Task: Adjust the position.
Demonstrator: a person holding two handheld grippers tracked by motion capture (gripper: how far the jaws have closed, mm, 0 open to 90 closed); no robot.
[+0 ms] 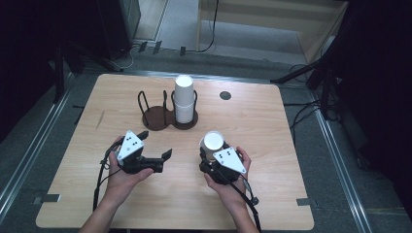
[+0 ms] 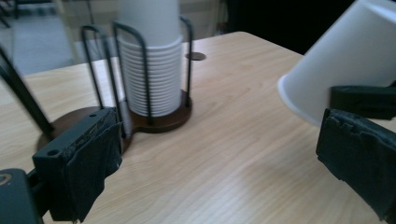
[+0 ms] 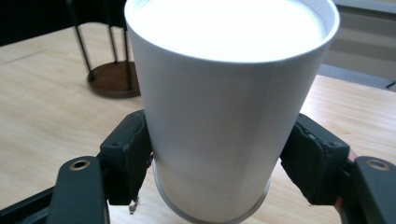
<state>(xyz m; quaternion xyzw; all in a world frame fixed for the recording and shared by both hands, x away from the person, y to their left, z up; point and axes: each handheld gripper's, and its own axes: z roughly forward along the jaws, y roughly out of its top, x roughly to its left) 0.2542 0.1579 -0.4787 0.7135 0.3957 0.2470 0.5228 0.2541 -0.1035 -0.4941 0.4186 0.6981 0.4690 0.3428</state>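
A single white paper cup (image 1: 213, 141) is held between the jaws of my right gripper (image 1: 212, 149) at the table's front right. In the right gripper view my right gripper (image 3: 224, 158) is shut on the cup (image 3: 224, 93) near its rolled rim, with the cup's base pointing away. My left gripper (image 1: 155, 144) hovers at the front left, open and holding nothing. In the left gripper view my left gripper (image 2: 219, 163) has its jaws wide apart, and the tilted cup (image 2: 345, 60) shows at the right. A stack of white cups (image 1: 184, 98) stands in the right ring of a dark wire holder (image 1: 156, 118).
The holder's left ring (image 2: 70, 123) is empty, with the cup stack (image 2: 149, 70) beside it. A small round dark grommet (image 1: 225, 95) sits in the wooden tabletop (image 1: 252, 126) at the back. Cables and stands lie on the floor beyond the table.
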